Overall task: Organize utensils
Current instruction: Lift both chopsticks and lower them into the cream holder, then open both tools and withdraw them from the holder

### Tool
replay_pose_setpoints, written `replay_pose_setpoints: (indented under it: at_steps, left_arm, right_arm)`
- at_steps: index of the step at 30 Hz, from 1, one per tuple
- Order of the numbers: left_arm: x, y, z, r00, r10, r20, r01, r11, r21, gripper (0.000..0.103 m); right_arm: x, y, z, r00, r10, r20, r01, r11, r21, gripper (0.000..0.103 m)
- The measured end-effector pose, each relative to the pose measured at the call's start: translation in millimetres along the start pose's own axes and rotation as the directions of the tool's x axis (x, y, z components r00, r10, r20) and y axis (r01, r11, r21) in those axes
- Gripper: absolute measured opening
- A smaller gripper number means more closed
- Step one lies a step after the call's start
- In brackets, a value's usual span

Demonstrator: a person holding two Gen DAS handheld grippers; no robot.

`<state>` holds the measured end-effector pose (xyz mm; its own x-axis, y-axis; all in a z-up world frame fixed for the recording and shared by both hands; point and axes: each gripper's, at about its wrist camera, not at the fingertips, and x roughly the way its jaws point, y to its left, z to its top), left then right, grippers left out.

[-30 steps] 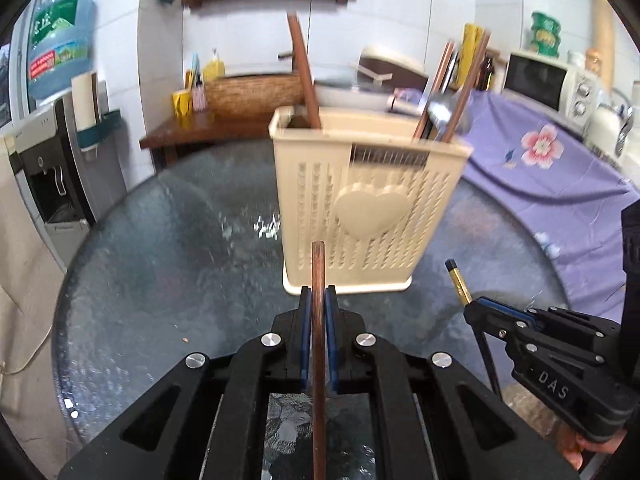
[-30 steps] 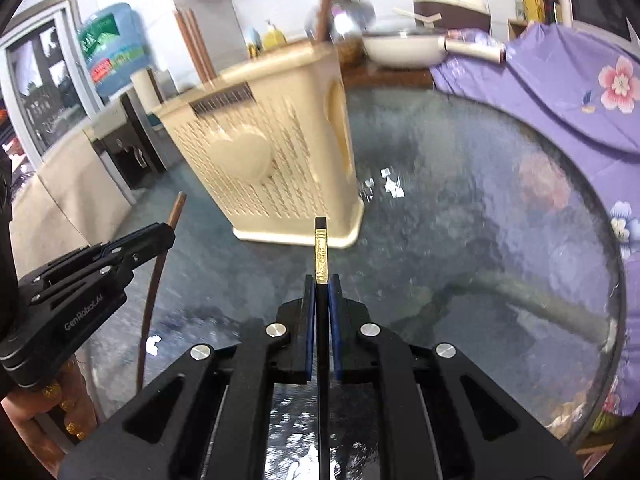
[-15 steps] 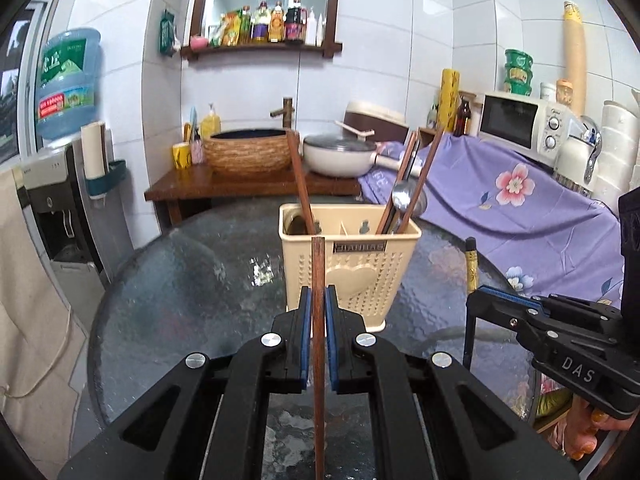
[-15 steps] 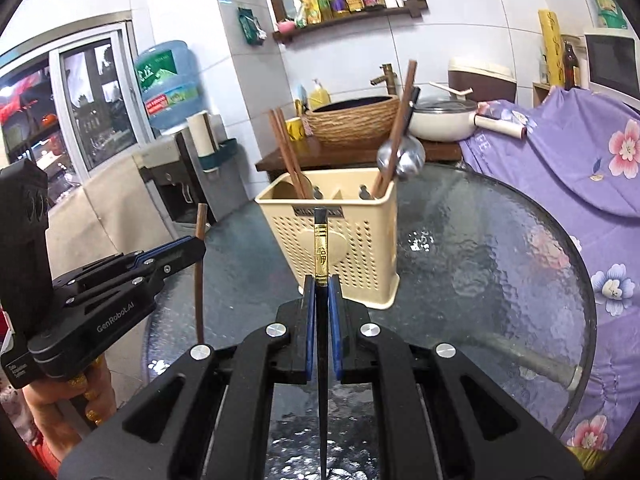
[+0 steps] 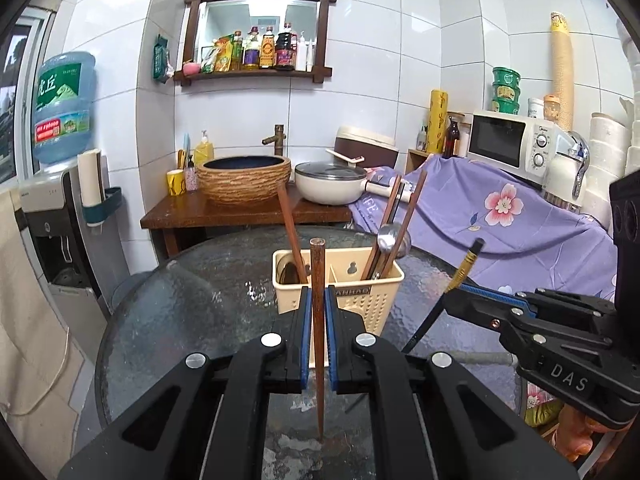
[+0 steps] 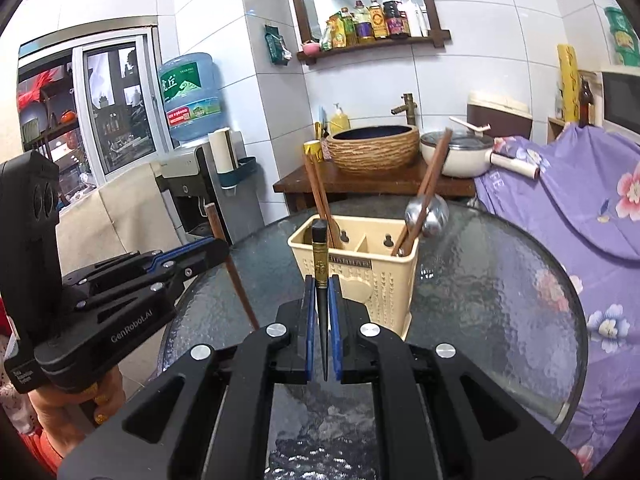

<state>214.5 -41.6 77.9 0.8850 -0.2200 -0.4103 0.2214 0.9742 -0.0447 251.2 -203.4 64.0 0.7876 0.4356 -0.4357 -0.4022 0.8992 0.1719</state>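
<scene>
Left gripper [image 5: 319, 312]: jaws clamped on a brown wooden chopstick [image 5: 318, 280], upright at lower centre. Right gripper [image 6: 322, 300]: jaws clamped on a black chopstick [image 6: 320, 256] with a gold band. Lettering "DAS" and "GenRobot.AI" on the gripper bodies. Beyond, mid-frame: cream utensil holder [image 5: 360, 292] on a glass table [image 5: 200, 300], holding chopsticks and a spoon [image 5: 390, 238].

Home kitchen: microwave [image 5: 506, 142], basin [image 5: 244, 178], condiments [image 5: 260, 54].
</scene>
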Motion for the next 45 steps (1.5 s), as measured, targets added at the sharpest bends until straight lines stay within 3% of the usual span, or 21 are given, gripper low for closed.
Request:
replay_pose_setpoints:
  at_steps: [6,13,20,23,26,32,45]
  left_arm:
    - [0,1,23,0.998,-0.058,0.015,0.058,0.998,-0.002,0.007]
    - [-4,6,83,0.990,-0.130,0.060,0.131,0.991,-0.019,0.007]
    - [4,7,150,0.989,-0.085,0.123,0.086,0.996,-0.004,0.007]
    - [20,8,162,0.991,-0.053,0.121,0.053,0.999,-0.002,0.007]
    - [42,10,159,0.995,-0.033,0.095,0.034,0.999,-0.006,0.007]
    - [87,16,119,1.000,-0.025,0.009,0.026,0.999,-0.028,0.007]
    - [127,27,62,0.995,-0.043,-0.091,0.038,0.998,-0.056,0.007]
  right_arm:
    - [-2,-1,30,1.000,0.004,0.004,-0.004,1.000,-0.025,0.007]
    - [-14,-7,95,0.999,0.020,0.045,-0.019,1.000,-0.020,0.007]
    - [-13,-15,171,0.994,-0.008,0.112,0.006,1.000,0.013,0.007]
    - [-1,-17,185,0.993,-0.033,0.117,0.031,0.999,0.018,0.007]
    - [20,-23,179,0.993,-0.056,0.103,0.054,0.998,0.023,0.007]
    - [67,-38,136,0.996,-0.083,0.035,0.082,0.996,0.036,0.007]
    - [114,-52,77,0.993,-0.101,-0.058,0.104,0.993,0.050,0.007]
